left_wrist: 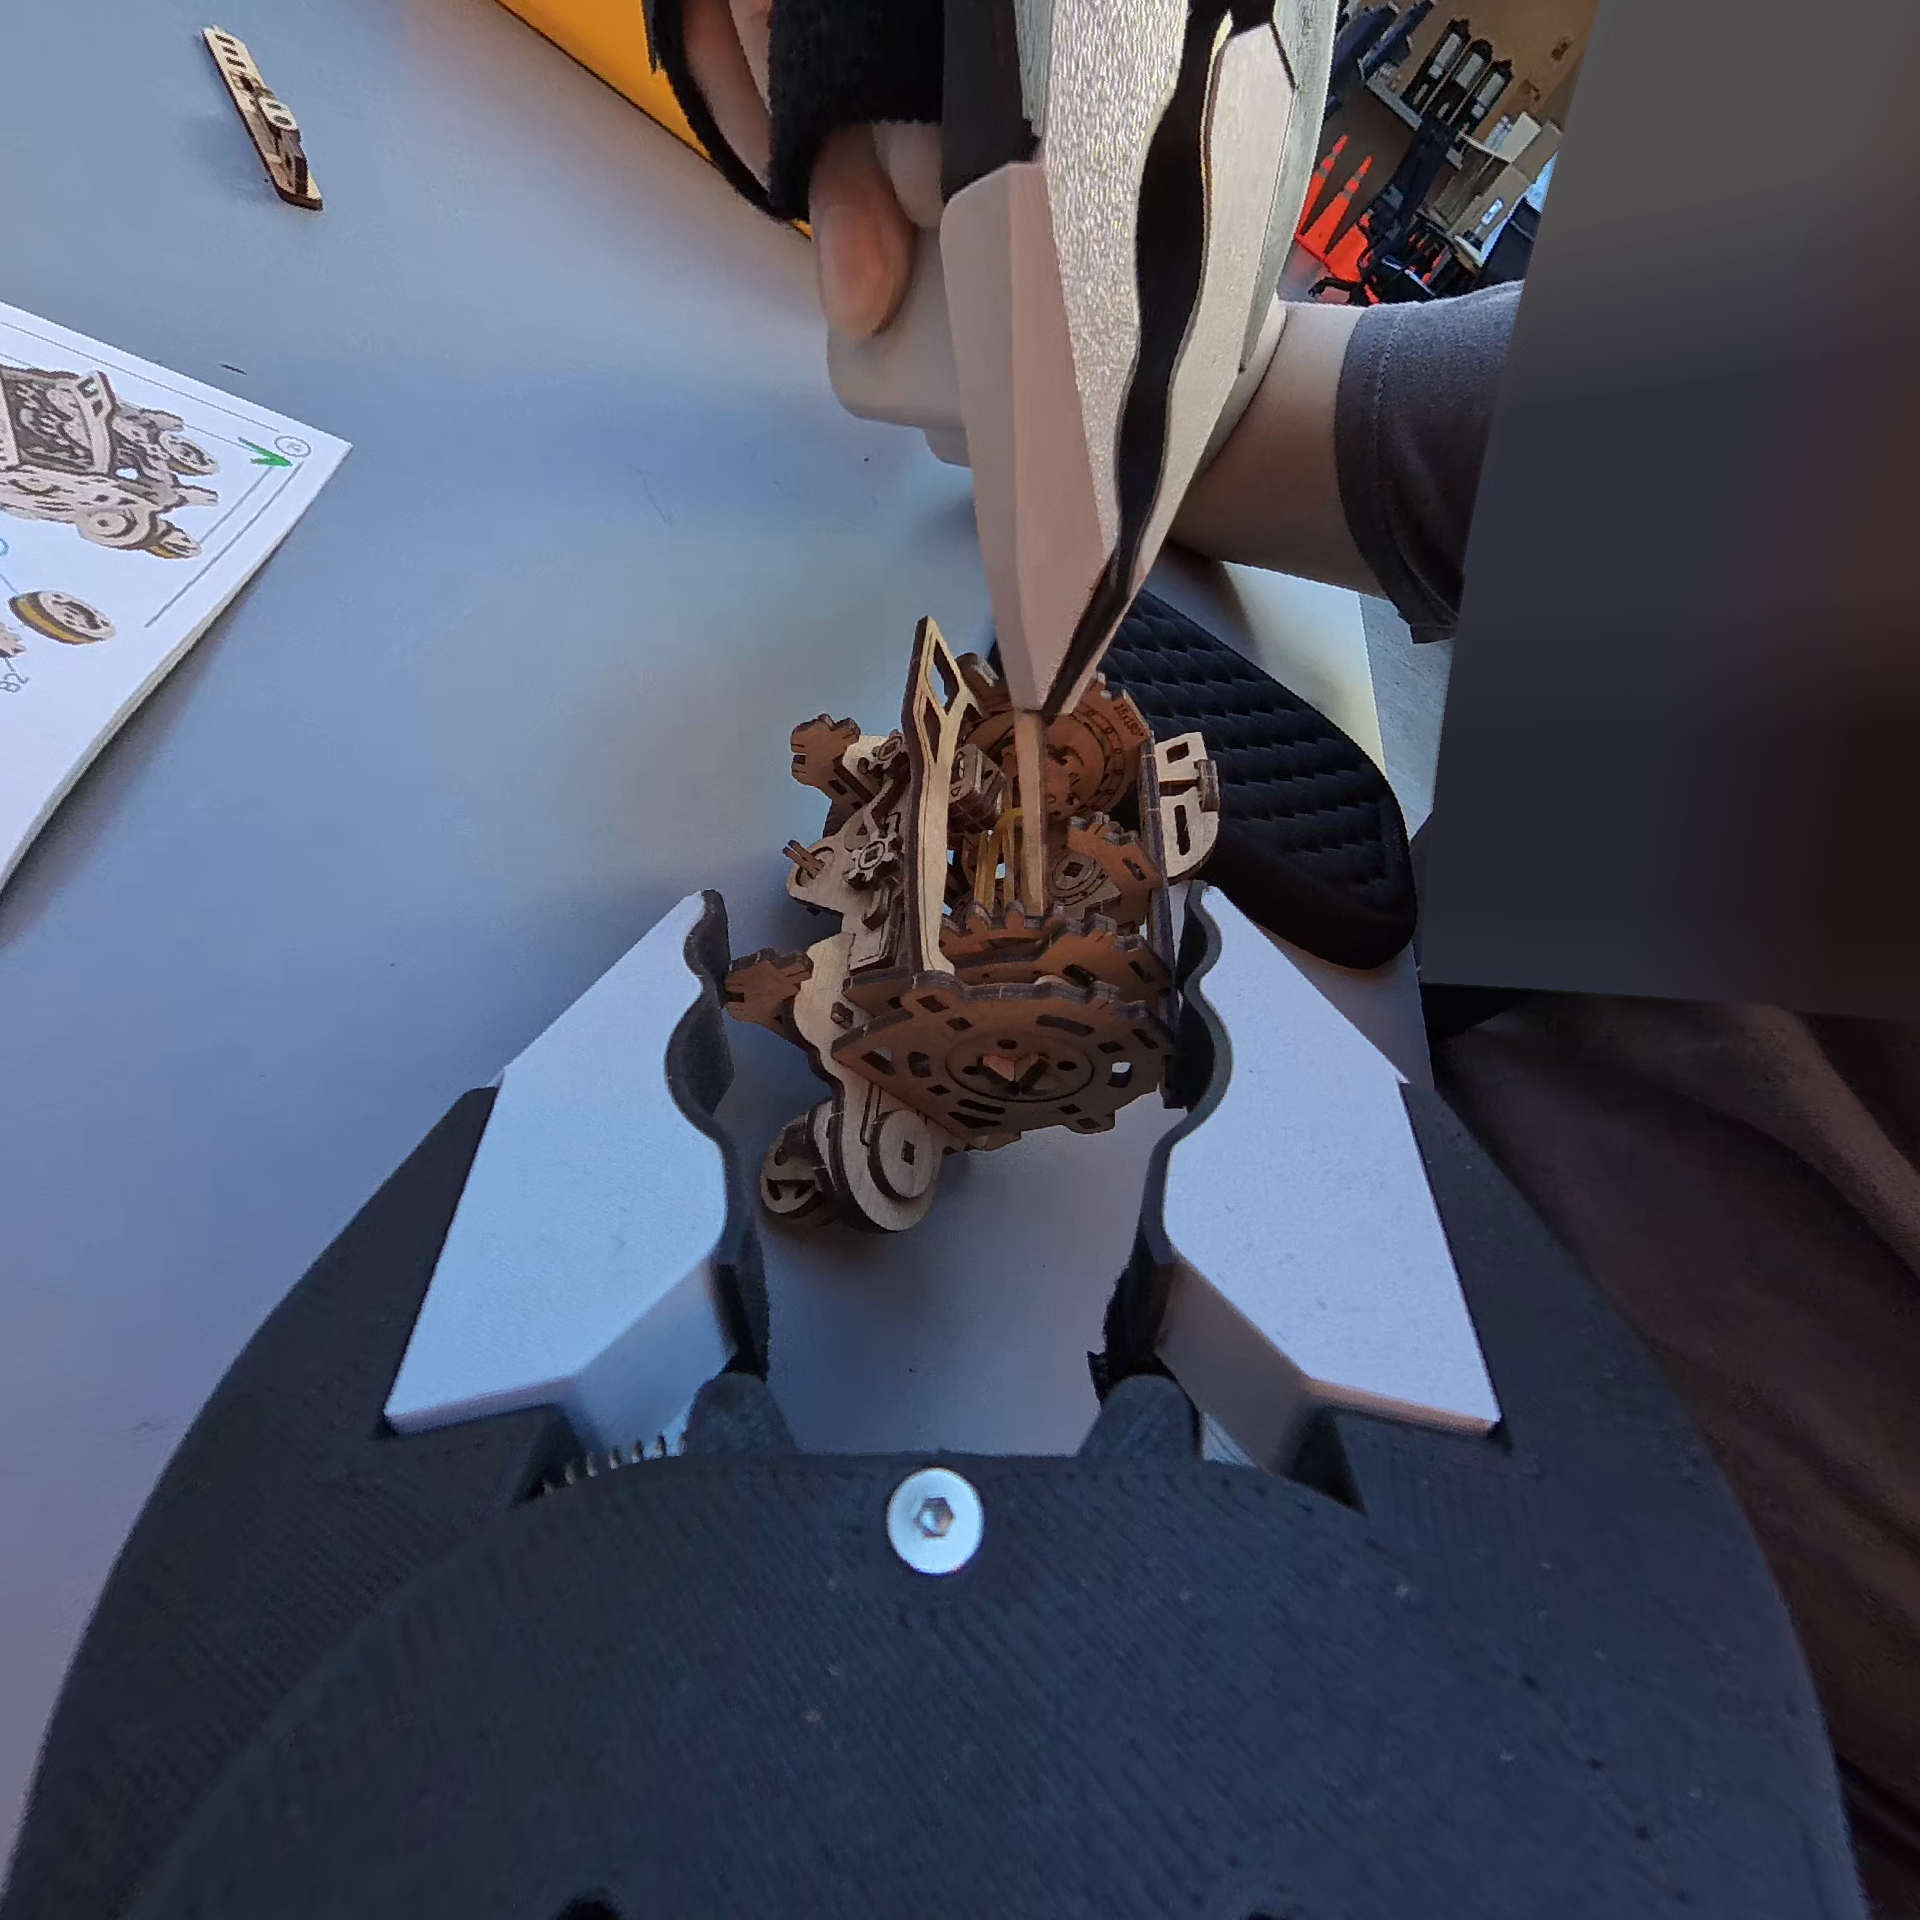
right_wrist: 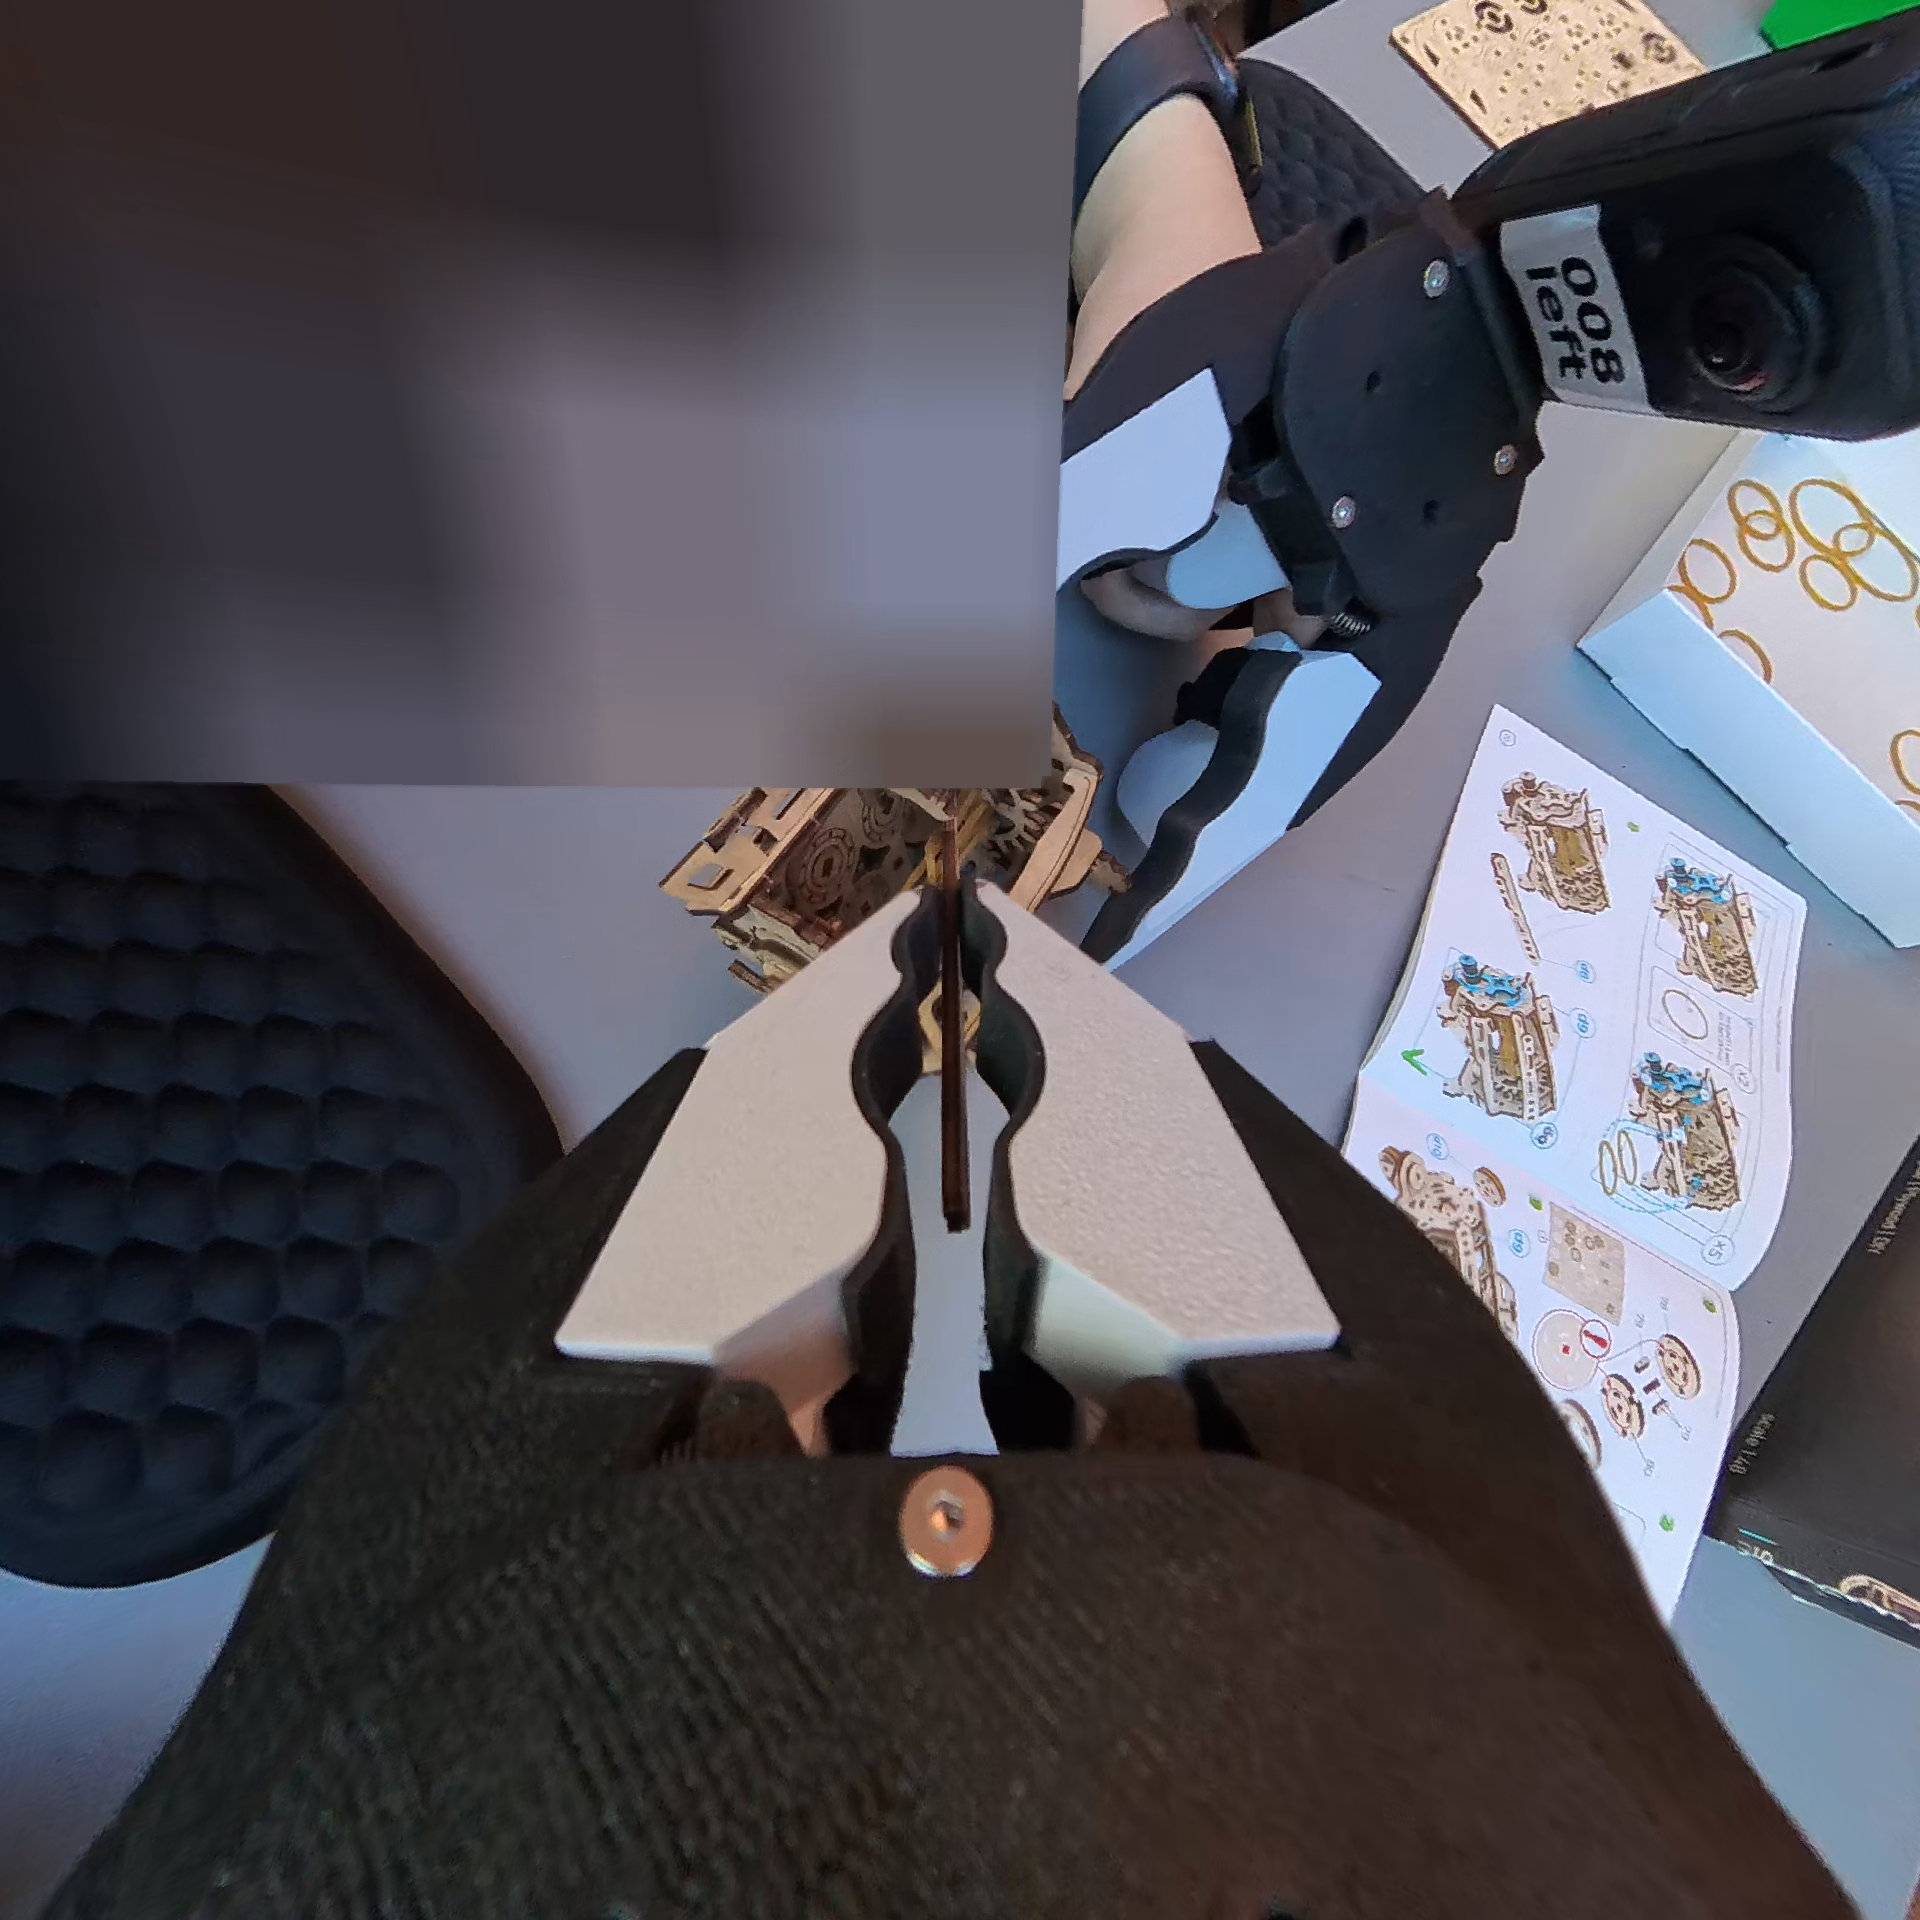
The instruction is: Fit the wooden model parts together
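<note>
A wooden model (left_wrist: 987, 997) full of gears stands on the grey table (left_wrist: 468, 831) between my left gripper's (left_wrist: 951, 987) fingers. Both pads touch its sides, so it is gripped. My right gripper (right_wrist: 948, 914) is shut on a thin wooden stick (right_wrist: 951, 1060). In the left wrist view the right gripper (left_wrist: 1044, 701) comes down from above and the stick (left_wrist: 1029, 800) reaches down among the model's gears. In the right wrist view the model (right_wrist: 821, 873) lies just beyond the stick's tip, partly hidden by a blurred patch, with a left finger (right_wrist: 1236, 769) beside it.
An instruction booklet (left_wrist: 156, 520) lies at the left and also shows in the right wrist view (right_wrist: 1558, 1091). A loose wooden strip (left_wrist: 265, 120) lies far left. A black honeycomb mat (right_wrist: 208, 1143), a white box with rubber bands (right_wrist: 1787, 623), a parts sheet (right_wrist: 1538, 52) and a black box (right_wrist: 1829, 1455) surround the work. My two grippers' fingertips are within a few centimetres of each other.
</note>
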A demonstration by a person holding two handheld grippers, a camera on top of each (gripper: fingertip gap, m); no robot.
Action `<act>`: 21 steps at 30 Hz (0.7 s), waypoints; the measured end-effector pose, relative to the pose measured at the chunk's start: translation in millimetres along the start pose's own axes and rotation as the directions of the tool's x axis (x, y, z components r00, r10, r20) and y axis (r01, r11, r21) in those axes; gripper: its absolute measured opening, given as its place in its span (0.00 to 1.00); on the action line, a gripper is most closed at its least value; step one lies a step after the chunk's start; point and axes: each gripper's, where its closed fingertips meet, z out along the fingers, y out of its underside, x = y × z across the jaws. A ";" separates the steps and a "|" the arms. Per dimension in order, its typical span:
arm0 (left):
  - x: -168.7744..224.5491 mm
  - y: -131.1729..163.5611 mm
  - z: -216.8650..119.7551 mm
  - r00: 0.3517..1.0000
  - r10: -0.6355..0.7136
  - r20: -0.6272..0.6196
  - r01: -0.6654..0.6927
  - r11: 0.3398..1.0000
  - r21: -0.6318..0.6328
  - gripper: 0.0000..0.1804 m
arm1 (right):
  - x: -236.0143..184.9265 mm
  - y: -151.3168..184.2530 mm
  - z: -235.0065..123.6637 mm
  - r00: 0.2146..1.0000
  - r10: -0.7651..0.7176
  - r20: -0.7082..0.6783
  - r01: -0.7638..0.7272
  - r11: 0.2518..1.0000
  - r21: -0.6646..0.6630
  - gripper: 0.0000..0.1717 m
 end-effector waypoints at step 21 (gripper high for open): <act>-0.3 -0.2 -0.1 1.000 -0.003 0.000 0.003 1.000 0.003 0.47 | -4.5 8.8 -11.8 1.000 0.018 0.007 -0.017 0.998 -0.065 0.01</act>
